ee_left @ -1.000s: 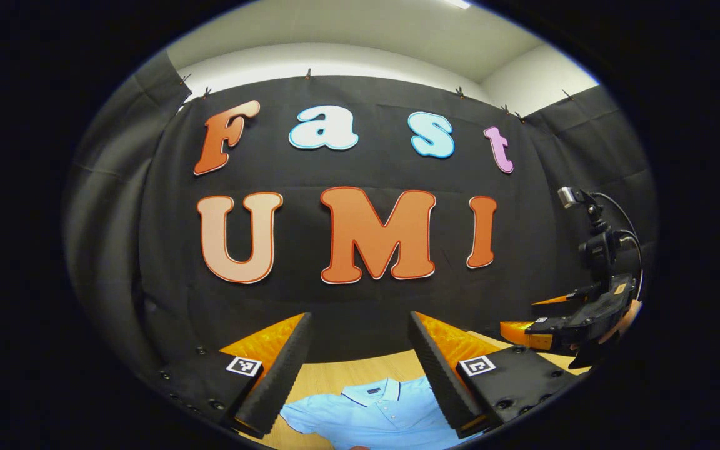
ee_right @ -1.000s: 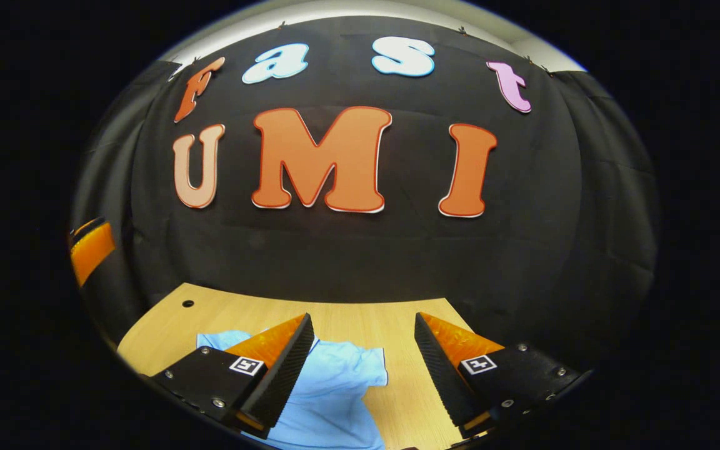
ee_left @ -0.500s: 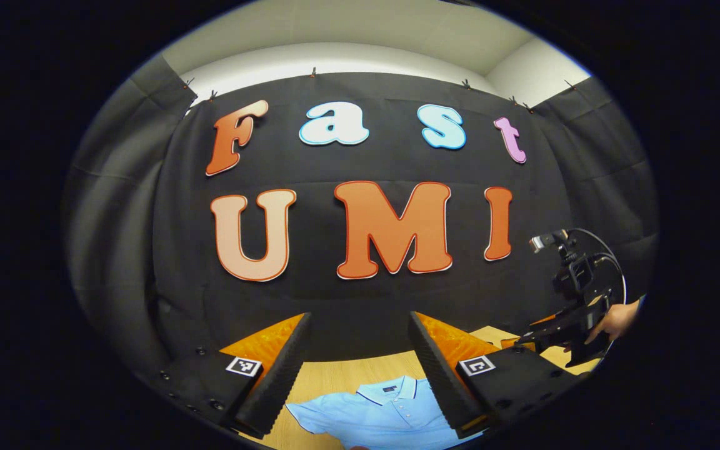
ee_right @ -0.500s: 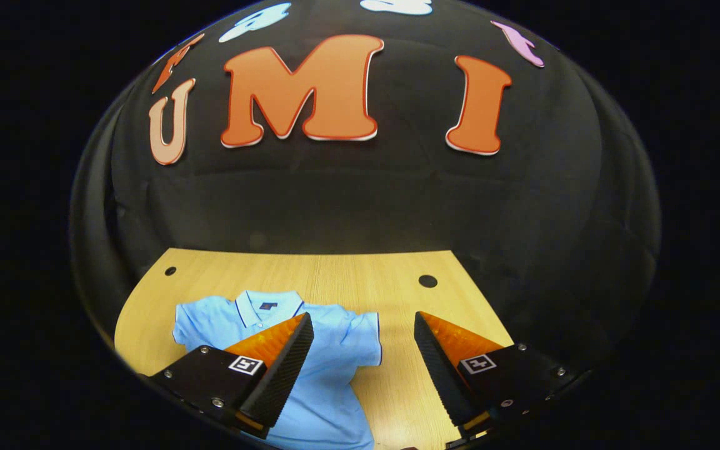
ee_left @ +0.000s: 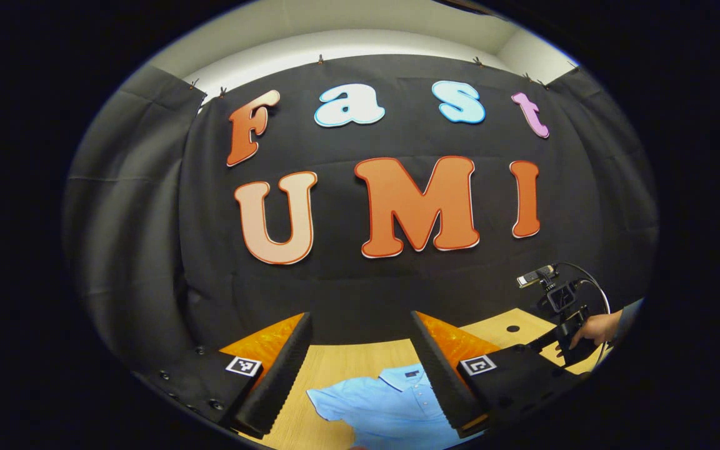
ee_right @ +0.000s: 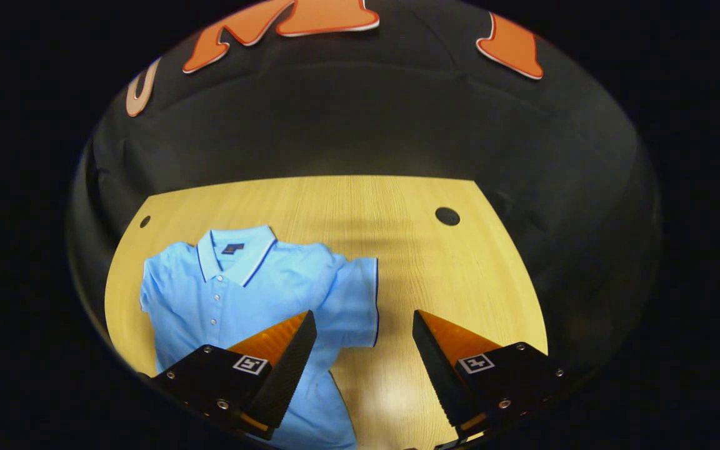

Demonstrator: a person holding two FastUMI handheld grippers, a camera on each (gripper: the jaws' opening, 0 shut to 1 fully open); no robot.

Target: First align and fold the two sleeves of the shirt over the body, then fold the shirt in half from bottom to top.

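Shirt (ee_right: 241, 294) is lying flat and face up on the surface (ee_right: 435, 262), collar (ee_right: 238, 250) toward the top of the frame, sitting in the lower left of the right gripper view. Pretty much nothing of the job is looking done yet, as far as I can judge. The sleeve (ee_right: 354, 303) near the middle of that frame is sticking straight out sideways, not folded over the body. The other sleeve (ee_right: 150, 284) at the far left edge is looking shorter and maybe a bit tucked, but I honestly can't tell. The bottom hem is cut off by the lower edge, so no idea what's going on there, though the body isn't looking doubled up.

Right tool (ee_right: 363, 356) is hanging above the surface with its fingers spread wide and nothing between them, lined up roughly over the outstretched sleeve's edge. Left tool (ee_left: 360, 369) is also spread and gripping nothing, sitting at the bottom of the left gripper view with the shirt's collar end peeking between its fingers at the bottom of the frame. That view is also catching the other tool far off at the lower right, with a hand (ee_left: 594, 329) holding it.

So I'm guessing both sleeve folds and the bottom-to-top fold are all still to come.
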